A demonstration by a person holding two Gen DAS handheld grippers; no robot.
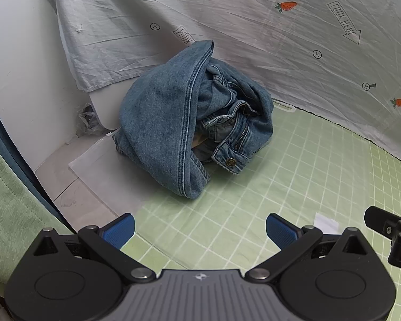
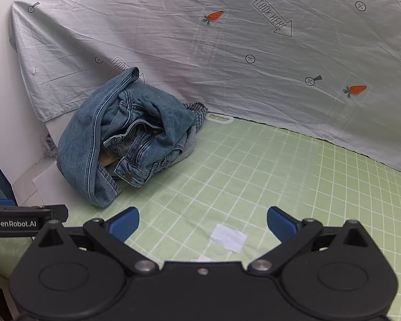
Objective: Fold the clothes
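Note:
A crumpled pair of blue jeans [image 1: 173,117] lies in a heap at the far left end of the green grid mat [image 1: 280,187], its zipper and brass button facing up. In the right wrist view the jeans [image 2: 125,136] sit left of centre, with a bit of checked cloth [image 2: 199,111] peeking out behind them. My left gripper [image 1: 199,230] hovers open in front of the heap, nothing between its blue pads. My right gripper [image 2: 203,223] is open too, over bare mat to the right. Each gripper shows at the edge of the other's view.
A pale sheet [image 2: 254,53] printed with carrots and arrows hangs behind the mat as a backdrop. White paper scraps [image 2: 228,238] lie on the mat near my right gripper. A white sheet [image 1: 107,171] and a white wall [image 1: 18,80] are at the left.

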